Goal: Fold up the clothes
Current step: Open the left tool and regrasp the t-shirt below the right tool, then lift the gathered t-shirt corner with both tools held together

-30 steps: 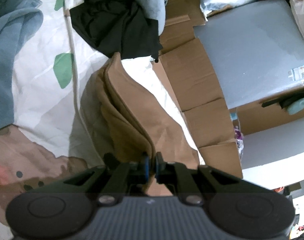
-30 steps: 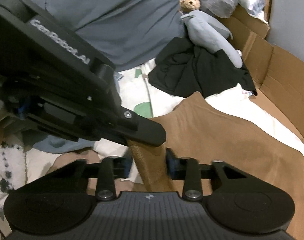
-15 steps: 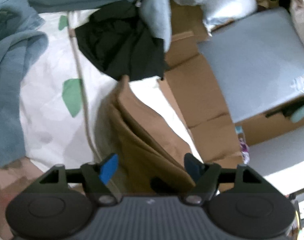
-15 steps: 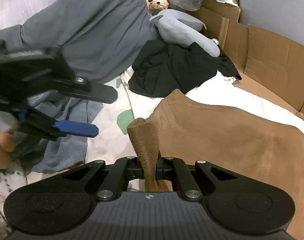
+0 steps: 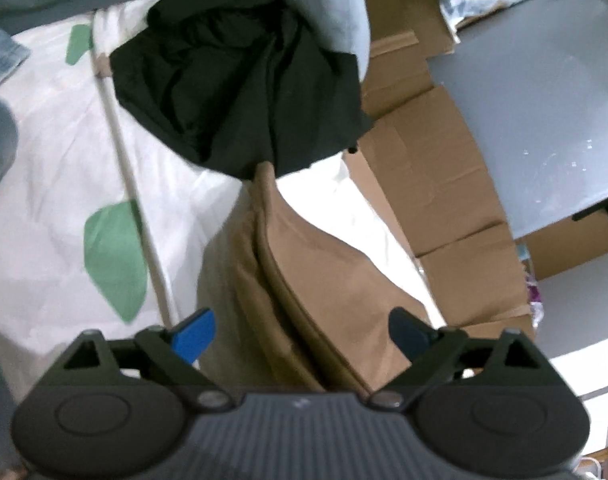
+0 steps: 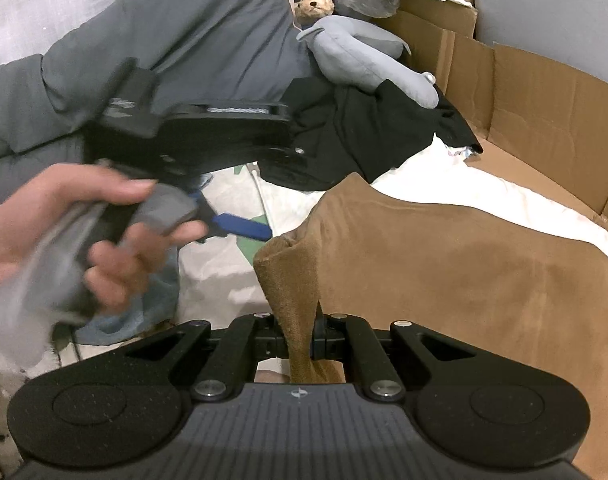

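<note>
A brown garment (image 5: 336, 280) lies on the white leaf-print bed sheet (image 5: 43, 220), its left edge folded up. My left gripper (image 5: 299, 330) is over that fold with its jaws opening wide; the cloth runs between the fingers but the pads do not touch it. In the right wrist view my right gripper (image 6: 299, 344) is shut on a raised corner of the brown garment (image 6: 464, 272). A hand (image 6: 83, 232) holds the left gripper to the left there, and its blue finger (image 6: 243, 226) points at the corner.
A crumpled black garment (image 5: 243, 92) lies beyond the brown one. A grey plush toy (image 6: 368, 56) and a teddy bear (image 6: 314, 0) sit at the back by a grey blanket (image 6: 183, 40). Cardboard walls (image 6: 544, 100) border the bed on the right.
My left gripper let go of the brown fold, opened wide and drew back to the left. My right gripper closed on the garment's raised corner and holds it.
</note>
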A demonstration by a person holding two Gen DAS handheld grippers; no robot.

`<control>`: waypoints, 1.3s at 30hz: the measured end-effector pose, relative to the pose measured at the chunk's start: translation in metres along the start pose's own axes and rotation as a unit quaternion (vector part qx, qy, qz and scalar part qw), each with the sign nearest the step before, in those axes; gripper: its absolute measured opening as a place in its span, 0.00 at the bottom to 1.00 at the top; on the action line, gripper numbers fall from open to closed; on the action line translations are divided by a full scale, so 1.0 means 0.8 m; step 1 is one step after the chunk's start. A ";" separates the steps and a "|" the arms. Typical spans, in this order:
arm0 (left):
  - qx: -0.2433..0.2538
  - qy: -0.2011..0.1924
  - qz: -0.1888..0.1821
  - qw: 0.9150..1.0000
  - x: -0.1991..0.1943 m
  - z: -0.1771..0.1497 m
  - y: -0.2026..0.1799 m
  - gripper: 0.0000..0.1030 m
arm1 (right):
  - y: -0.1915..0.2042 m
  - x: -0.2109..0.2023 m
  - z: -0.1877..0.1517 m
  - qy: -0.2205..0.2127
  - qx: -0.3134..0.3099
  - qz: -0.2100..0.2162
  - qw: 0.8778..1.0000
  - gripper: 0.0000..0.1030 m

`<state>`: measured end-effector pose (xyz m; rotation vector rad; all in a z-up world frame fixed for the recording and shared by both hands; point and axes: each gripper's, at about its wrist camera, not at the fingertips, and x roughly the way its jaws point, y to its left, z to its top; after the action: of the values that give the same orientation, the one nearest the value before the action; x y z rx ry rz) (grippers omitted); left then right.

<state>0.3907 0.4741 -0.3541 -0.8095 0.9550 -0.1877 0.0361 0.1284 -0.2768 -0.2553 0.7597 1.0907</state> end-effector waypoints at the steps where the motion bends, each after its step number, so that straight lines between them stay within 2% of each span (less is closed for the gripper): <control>1: 0.001 0.002 0.003 1.000 0.007 0.004 0.002 0.92 | 0.000 0.000 0.000 0.000 0.000 0.000 1.000 0.04; 5: -0.001 0.018 0.015 1.000 0.034 0.016 0.013 0.92 | -0.001 0.000 -0.001 -0.001 0.000 -0.001 1.000 0.04; 7: -0.001 0.023 0.020 1.000 0.045 0.022 0.017 0.88 | -0.001 -0.001 -0.002 0.000 -0.001 -0.002 1.000 0.04; 9: -0.004 0.028 0.009 1.000 0.054 0.025 0.019 0.85 | -0.001 -0.003 -0.002 0.004 -0.002 -0.001 1.000 0.04; 11: -0.011 0.036 -0.005 0.999 0.063 0.027 0.022 0.76 | -0.001 -0.004 -0.001 0.007 -0.011 -0.002 1.000 0.04; 14: -0.027 0.058 -0.001 0.998 0.078 0.025 0.029 0.42 | -0.005 -0.001 0.005 0.011 -0.017 -0.005 1.000 0.04; 15: -0.032 0.061 0.003 0.998 0.080 0.024 0.031 0.27 | -0.007 0.000 0.007 0.012 -0.017 -0.007 1.000 0.04; 18: -0.028 0.055 -0.002 0.998 0.072 0.026 0.030 0.14 | -0.008 -0.003 0.012 0.016 -0.018 -0.006 1.000 0.04; 23: -0.008 0.046 -0.012 0.999 0.052 0.031 0.014 0.11 | -0.009 -0.015 0.014 0.025 -0.015 0.007 1.000 0.04; 30: 0.023 0.034 -0.009 0.999 0.038 0.035 -0.049 0.10 | -0.024 -0.043 0.026 0.046 -0.011 0.014 0.999 0.03; 33: 0.050 0.030 0.000 0.998 0.041 0.036 -0.086 0.10 | -0.033 -0.055 0.024 0.030 -0.024 0.010 0.999 0.03; 36: 0.071 0.027 0.006 0.997 0.043 0.036 -0.117 0.10 | -0.054 -0.068 0.019 0.008 0.024 0.007 1.000 0.03; 39: 0.088 0.022 0.014 0.996 0.046 0.035 -0.146 0.10 | -0.068 -0.080 0.017 -0.012 0.046 0.002 0.999 0.03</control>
<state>0.4571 0.3899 -0.2891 -0.6312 0.9762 -0.2618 0.0738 0.0652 -0.2339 -0.1611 0.7870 1.0583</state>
